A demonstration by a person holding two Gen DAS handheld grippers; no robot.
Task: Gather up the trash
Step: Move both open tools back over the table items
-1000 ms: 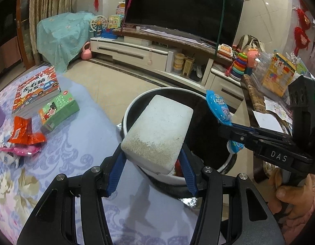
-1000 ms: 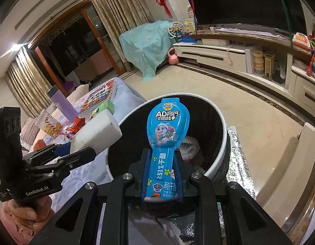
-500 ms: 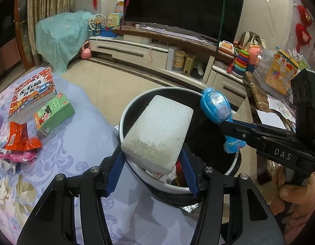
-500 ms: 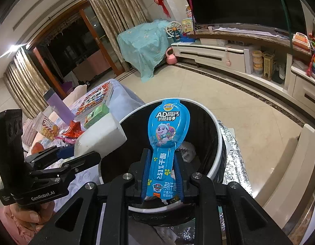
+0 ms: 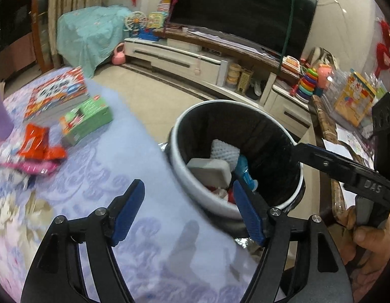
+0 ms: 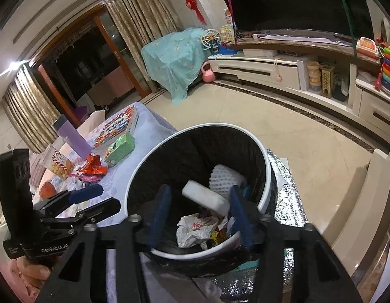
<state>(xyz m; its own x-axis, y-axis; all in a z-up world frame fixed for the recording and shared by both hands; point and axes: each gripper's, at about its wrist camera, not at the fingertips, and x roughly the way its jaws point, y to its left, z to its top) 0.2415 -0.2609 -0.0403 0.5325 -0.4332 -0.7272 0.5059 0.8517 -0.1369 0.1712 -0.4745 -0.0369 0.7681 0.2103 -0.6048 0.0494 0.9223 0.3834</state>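
Observation:
A round trash bin (image 5: 220,209) (image 6: 267,174) with a black liner stands beside the table. The white foam block (image 5: 210,171) (image 6: 205,197) and the blue snack wrapper (image 5: 245,173) lie inside it, with a white mesh sleeve (image 6: 227,176) and crumpled wrappers. My left gripper (image 5: 188,210) is open and empty at the bin's near rim. My right gripper (image 6: 198,217) is open and empty over the bin. Red (image 5: 37,144) (image 6: 92,166) and pink (image 5: 30,168) wrappers lie on the table.
The table (image 5: 93,202) carries a green box (image 5: 86,118), a picture book (image 5: 58,93), a purple bottle (image 6: 72,136) and a snack jar (image 6: 57,162). A TV cabinet (image 5: 195,60) lines the far wall. A cluttered side table (image 5: 346,131) stands right of the bin.
Both grippers have opened. The foam block fell from the left gripper and the blue wrapper from the right gripper into the bin.

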